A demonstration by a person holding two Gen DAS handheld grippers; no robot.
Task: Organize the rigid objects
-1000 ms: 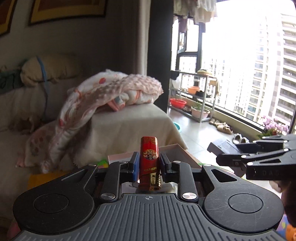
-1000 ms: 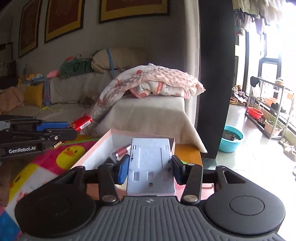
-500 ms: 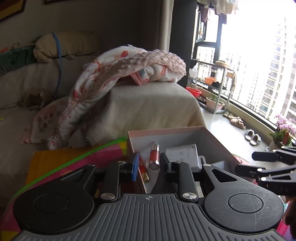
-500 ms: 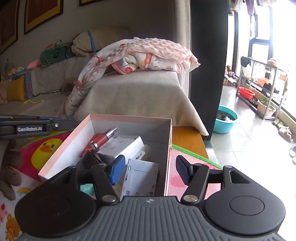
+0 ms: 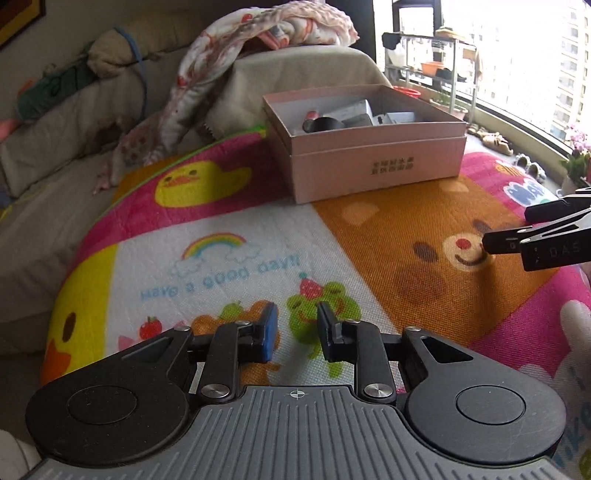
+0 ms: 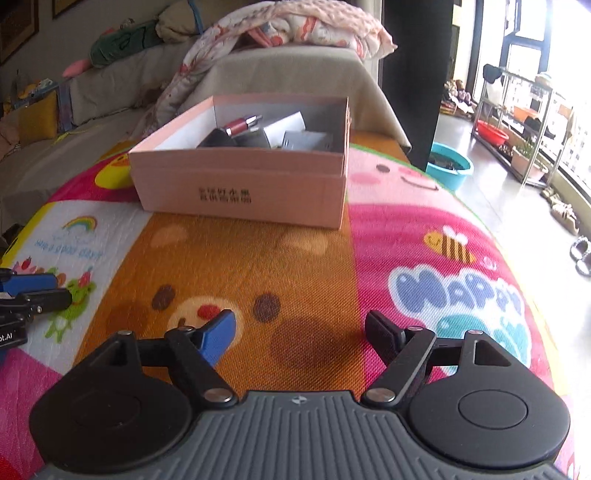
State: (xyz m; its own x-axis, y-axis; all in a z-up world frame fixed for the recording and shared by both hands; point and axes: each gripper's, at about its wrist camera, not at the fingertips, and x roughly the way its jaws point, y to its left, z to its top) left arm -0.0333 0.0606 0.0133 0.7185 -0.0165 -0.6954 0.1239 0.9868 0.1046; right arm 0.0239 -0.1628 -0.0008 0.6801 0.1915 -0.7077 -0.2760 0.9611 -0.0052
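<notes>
A pink cardboard box stands on the cartoon play mat at the far side; it also shows in the right wrist view. Inside lie a red metallic tube, a black round object, a white box and a grey plate. My left gripper is open and empty, low over the mat, well short of the box. My right gripper is open wide and empty, also low over the mat. Each gripper's fingers show at the edge of the other's view.
The colourful play mat covers the table. Behind the box is a sofa with a beige cover and a pink blanket. A teal basin and a shelf rack stand on the floor to the right, by the window.
Both grippers released their objects into the box and pulled back and down toward the near side of the mat. The red lighter and the grey plate have left the jaws.
</notes>
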